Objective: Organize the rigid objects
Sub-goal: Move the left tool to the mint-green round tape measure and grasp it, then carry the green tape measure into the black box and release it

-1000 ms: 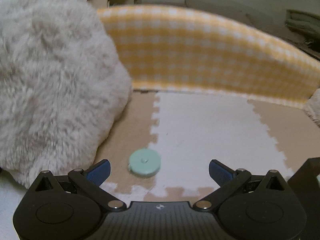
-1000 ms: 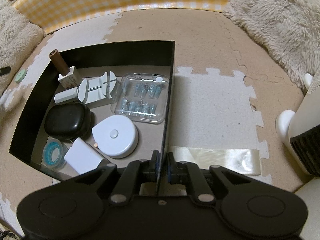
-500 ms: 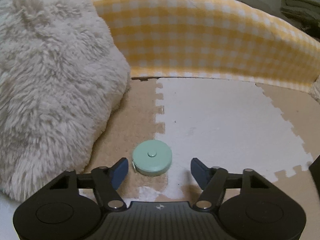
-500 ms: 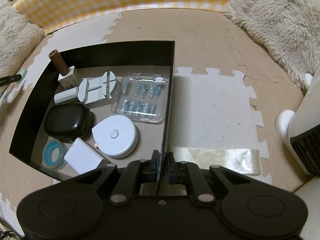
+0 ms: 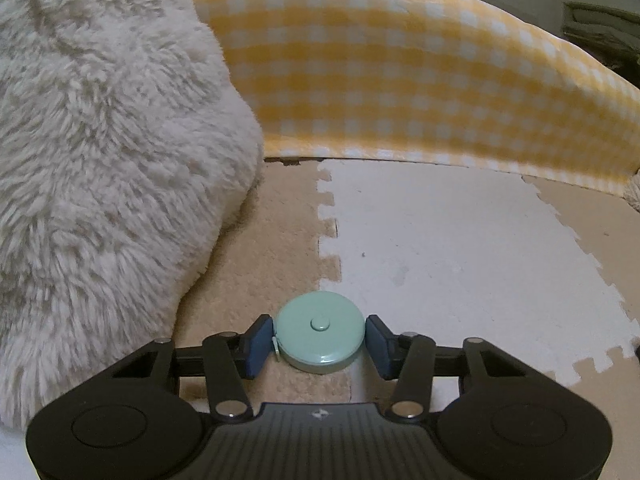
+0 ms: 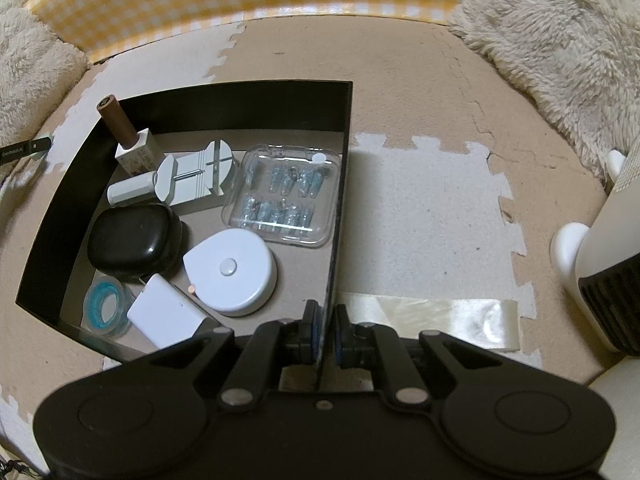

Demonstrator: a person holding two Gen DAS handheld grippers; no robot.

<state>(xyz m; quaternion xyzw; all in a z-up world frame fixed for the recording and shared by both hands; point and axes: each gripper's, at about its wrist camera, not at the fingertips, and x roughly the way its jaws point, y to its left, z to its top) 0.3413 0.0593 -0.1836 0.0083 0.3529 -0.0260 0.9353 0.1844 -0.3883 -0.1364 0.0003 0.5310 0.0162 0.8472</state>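
Foam puzzle mats (image 5: pixel 440 240): most items sit boxed; right gripper (image 6: pixel 325 330) pinches the black box (image 6: pixel 240 104) wall, left gripper (image 5: pixel 320 338) pads flank the mint tape measure (image 5: pixel 320 338), still unboxed.

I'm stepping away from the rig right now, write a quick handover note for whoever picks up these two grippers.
Left gripper: blue pads sit against both sides of the mint tape measure, which is on the foam mat beside the fluffy cushion; not lifted yet.
Right gripper: shut on the right wall of the black box, steadying it.
Done: the box already holds a white tape measure, black case, clear plastic case, brown-capped bottle and other small items.
Left: lift the mint tape measure and place it in the box, probably into a free gap.
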